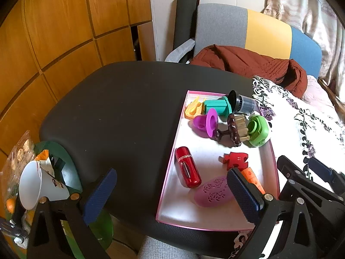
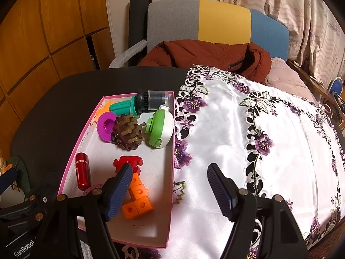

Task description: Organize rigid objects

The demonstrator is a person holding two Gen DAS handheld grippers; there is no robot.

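A pink-rimmed white tray point(image 1: 173, 151) point(image 2: 88, 129) lies on the black table. At its far end are a dark clear cylinder point(image 1: 242, 102), a teal ribbed piece point(image 1: 216, 105), a magenta cup point(image 1: 207, 123), a brown bristle brush point(image 2: 127, 131) and a green and white round case point(image 2: 160, 127). Nearer lie a red capsule point(image 1: 187, 168), a pink oval point(image 1: 212, 192), a red puzzle-shaped piece point(image 2: 128, 161) and joined orange cubes point(image 2: 138, 202). My left gripper point(image 1: 172, 194) hovers open over the tray's near left edge. Open too, my right gripper point(image 2: 170, 192) straddles the tray's right rim and holds nothing.
A white embroidered cloth point(image 2: 237, 140) covers the table right of the tray. Bare black tabletop point(image 1: 118, 108) spreads to the left. A white cup point(image 1: 36, 185) and snack packets sit on a green plate at the near left. Behind the table stands a chair with a rust jacket point(image 2: 204, 54).
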